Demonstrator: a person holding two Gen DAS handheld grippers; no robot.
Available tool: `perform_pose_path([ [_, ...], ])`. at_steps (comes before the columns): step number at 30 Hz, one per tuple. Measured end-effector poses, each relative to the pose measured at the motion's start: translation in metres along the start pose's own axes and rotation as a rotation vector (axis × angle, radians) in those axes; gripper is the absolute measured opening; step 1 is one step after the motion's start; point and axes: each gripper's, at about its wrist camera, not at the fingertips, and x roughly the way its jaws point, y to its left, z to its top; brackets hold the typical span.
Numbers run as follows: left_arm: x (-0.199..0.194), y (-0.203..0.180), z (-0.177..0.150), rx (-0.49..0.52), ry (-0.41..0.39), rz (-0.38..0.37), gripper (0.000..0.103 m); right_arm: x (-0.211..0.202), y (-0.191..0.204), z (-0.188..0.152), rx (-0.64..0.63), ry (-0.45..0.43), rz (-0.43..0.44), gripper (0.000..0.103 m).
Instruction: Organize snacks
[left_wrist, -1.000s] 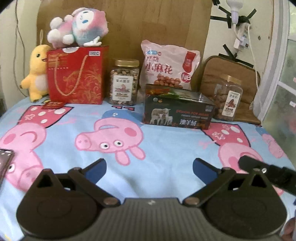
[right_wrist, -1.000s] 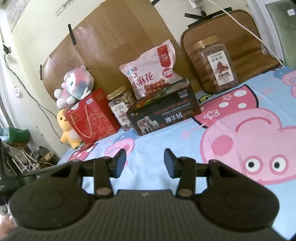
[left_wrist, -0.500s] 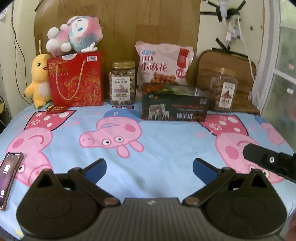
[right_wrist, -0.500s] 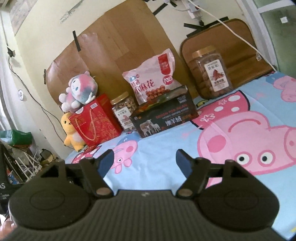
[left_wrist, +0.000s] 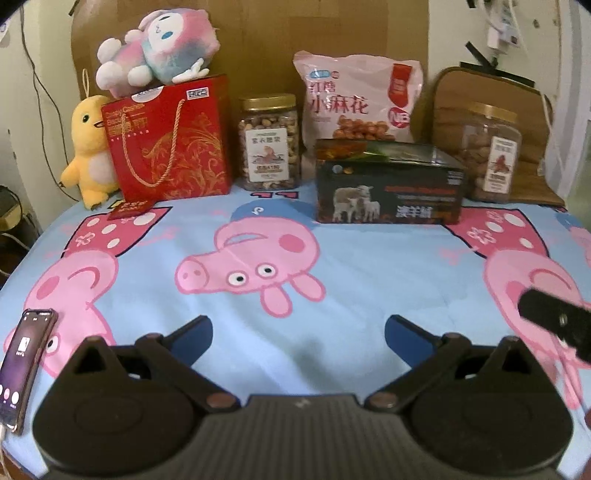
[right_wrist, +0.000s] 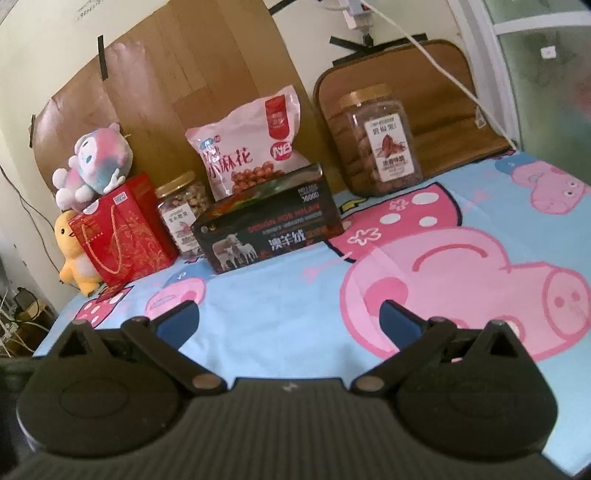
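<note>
Jaws of our left gripper (left_wrist: 298, 334) stand apart and empty, as before; a phone (left_wrist: 23, 363) has slid in at lower left. Upper centre, the glossy pink snack bag (left_wrist: 356, 101) reads "NB". From the right wrist, our right gripper (right_wrist: 290, 319) jaws have just been opening, empty; the black carton (right_wrist: 269, 234) at centre reads "DESIGN FOR MILAN".

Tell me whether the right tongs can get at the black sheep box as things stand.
Probably yes. The right tongs have just been opening and stand wide with nothing between them, and only bare cartoon sheet lies between them and the black sheep box, whose front face is unobstructed.
</note>
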Motion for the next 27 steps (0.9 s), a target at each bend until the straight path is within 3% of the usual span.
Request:
perform_pose_path([
  [9, 0.015, 0.003, 0.009, -0.051, -0.063, 0.026, 0.103, 0.008, -0.006, 0.001, 0.004, -0.033, -0.060, 0.103],
  [14, 0.025, 0.013, 0.007, -0.082, -0.024, -0.019, 0.103, 0.013, 0.000, 0.006, -0.067, -0.033, -0.028, 0.103],
  [19, 0.034, 0.016, 0.005, -0.056, 0.001, 0.035, 0.103, 0.020, 0.010, 0.008, -0.112, -0.012, 0.006, 0.103],
  [27, 0.046, 0.017, 0.001, -0.073, 0.064, 0.032, 0.103, 0.029, 0.015, 0.006, -0.127, 0.020, 0.013, 0.103],
])
